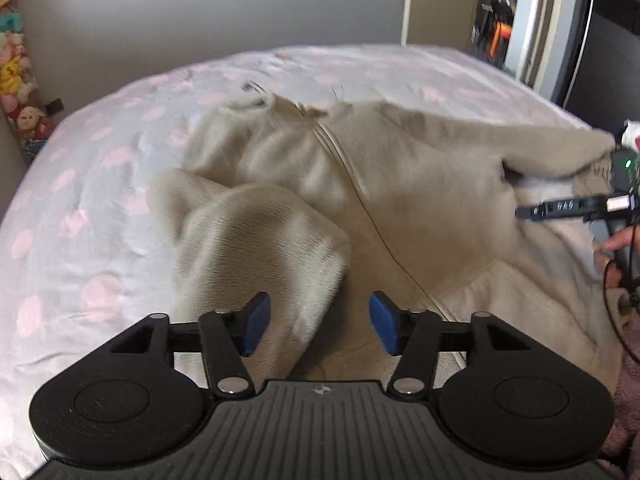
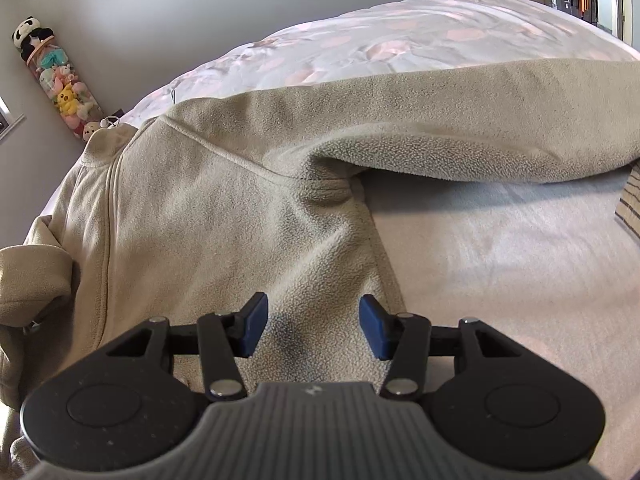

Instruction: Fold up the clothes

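A beige fleece zip jacket (image 1: 400, 184) lies front up on the bed, collar towards the far wall. In the left wrist view one sleeve (image 1: 256, 248) is folded in over the jacket's body, its end lying between and under my left gripper (image 1: 320, 324). That gripper stands open and its blue pads (image 1: 256, 322) do not press the cloth. In the right wrist view the other sleeve (image 2: 460, 120) stretches out to the right. My right gripper (image 2: 314, 326) is open just above the jacket's (image 2: 224, 208) side edge, below the armpit. A hand holds it at the right edge of the left wrist view.
The bed cover (image 1: 92, 184) is white with pink dots. A pale blanket (image 2: 500, 264) lies under the jacket's right side, with a striped cloth (image 2: 630, 204) at its edge. A tube of plush toys (image 2: 60, 80) leans on the wall at the left. A doorway (image 1: 500, 20) is at the back right.
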`<action>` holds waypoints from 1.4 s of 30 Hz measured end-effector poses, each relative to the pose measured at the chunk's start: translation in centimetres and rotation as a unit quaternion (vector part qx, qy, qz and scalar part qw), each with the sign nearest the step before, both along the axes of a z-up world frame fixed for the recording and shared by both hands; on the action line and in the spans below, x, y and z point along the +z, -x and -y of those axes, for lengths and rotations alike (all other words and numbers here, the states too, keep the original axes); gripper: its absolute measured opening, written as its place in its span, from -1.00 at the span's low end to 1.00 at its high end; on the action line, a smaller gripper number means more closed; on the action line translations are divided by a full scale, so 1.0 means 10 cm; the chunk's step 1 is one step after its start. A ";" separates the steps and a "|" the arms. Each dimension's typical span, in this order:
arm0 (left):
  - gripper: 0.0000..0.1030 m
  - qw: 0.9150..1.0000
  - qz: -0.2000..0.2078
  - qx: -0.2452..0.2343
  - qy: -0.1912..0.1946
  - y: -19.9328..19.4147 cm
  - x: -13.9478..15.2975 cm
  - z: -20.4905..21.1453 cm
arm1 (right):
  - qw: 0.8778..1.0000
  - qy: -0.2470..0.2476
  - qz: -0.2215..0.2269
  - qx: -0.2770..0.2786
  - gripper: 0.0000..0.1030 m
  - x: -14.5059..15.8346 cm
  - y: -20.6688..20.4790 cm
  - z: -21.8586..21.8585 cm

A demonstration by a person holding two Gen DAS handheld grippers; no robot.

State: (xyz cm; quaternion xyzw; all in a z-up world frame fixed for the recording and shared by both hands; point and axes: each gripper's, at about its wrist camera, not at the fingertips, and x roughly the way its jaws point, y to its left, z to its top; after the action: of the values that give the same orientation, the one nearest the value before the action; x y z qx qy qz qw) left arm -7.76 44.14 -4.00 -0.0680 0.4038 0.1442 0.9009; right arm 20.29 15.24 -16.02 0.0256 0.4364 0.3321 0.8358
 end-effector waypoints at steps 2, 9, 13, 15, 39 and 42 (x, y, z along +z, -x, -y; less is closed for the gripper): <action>0.05 0.999 0.019 0.025 0.005 0.21 0.12 -0.11 | 1.000 -0.001 0.000 0.001 0.05 0.00 -0.01 0.00; 0.08 0.985 0.033 0.165 0.035 0.65 -0.12 -0.70 | 1.000 0.006 0.002 0.006 0.05 0.01 0.01 -0.03; 0.09 0.976 0.018 0.198 0.089 0.63 -0.49 -0.97 | 1.000 0.010 0.004 0.006 0.05 0.01 0.02 -0.03; 0.10 0.967 0.012 0.220 0.127 0.59 -0.69 -1.11 | 1.000 0.013 0.004 0.005 0.05 0.01 0.02 -0.03; -0.82 0.954 0.104 0.274 0.057 0.70 -0.26 -0.95 | 0.999 0.036 0.001 0.018 0.15 -0.08 0.02 -0.12; -0.83 0.945 0.163 0.282 0.038 0.85 0.32 -1.03 | 0.999 0.035 0.001 0.019 0.15 -0.08 0.02 -0.12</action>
State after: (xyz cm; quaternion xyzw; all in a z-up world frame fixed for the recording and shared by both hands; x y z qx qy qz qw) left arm -16.21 54.41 -0.80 -0.2359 0.2210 0.3634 0.8738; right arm 20.12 16.49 -16.86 -0.0124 0.4477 0.3318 0.8302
